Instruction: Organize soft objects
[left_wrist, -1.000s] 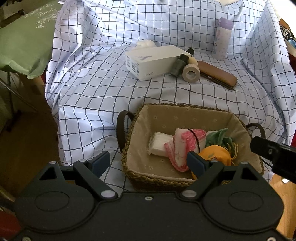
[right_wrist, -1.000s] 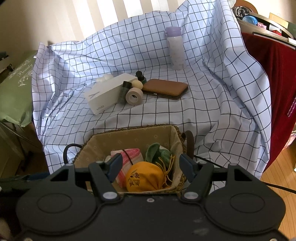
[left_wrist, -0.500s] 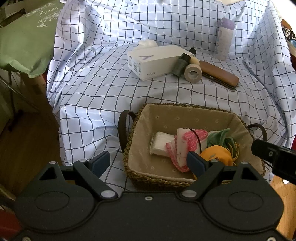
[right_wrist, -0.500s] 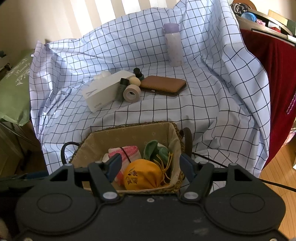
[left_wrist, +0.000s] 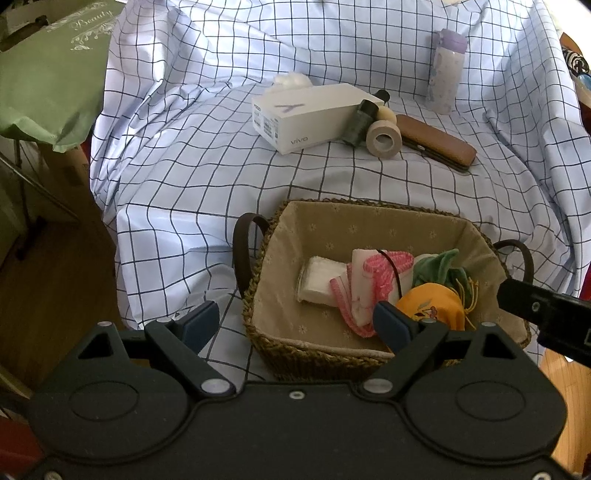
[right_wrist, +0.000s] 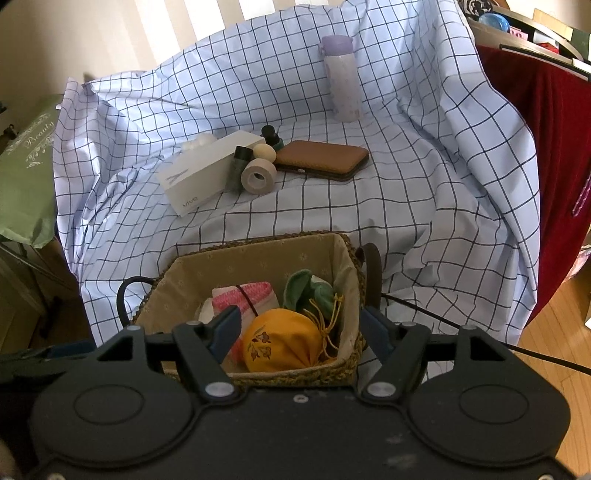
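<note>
Left wrist view: the left gripper (left_wrist: 293, 325) hangs with its jaws wide apart and nothing between the pads. One pad sits over the checked cloth (left_wrist: 177, 192) outside the basket (left_wrist: 317, 354), the other over the basket's inside, so the near left corner of the rim lies between the jaws. Inside, just ahead of the right-hand pad, lie a folded white cloth (left_wrist: 317, 278), a pink and white cloth (left_wrist: 369, 280), a green pouch (left_wrist: 439, 266) and an orange drawstring pouch (left_wrist: 432, 306). Part of the right gripper (left_wrist: 546, 314) shows at the right edge. Far ahead of the jaws, on the cloth-covered surface, sit a white box (left_wrist: 310, 114), a tape roll (left_wrist: 384, 138), a brown case (left_wrist: 436, 146), a small dark bottle (left_wrist: 358, 122) and a pale bottle (left_wrist: 445, 70), with a white fluffy ball (left_wrist: 291, 79) behind the box.

Right wrist view: the right gripper (right_wrist: 299, 332) has its jaws apart and they have just been opening; the orange drawstring pouch (right_wrist: 288, 343) sits between them in the basket (right_wrist: 258, 254), with no pad seen pressing on it. I judge this the release of the pouch into the basket. The green pouch (right_wrist: 310, 291) and pink and white cloth (right_wrist: 251, 295) lie just ahead.

Next, I judge, the jaws should draw back clear of the rim, then reach far ahead for the fluffy ball (right_wrist: 199, 142), the only soft thing outside the basket.
</note>
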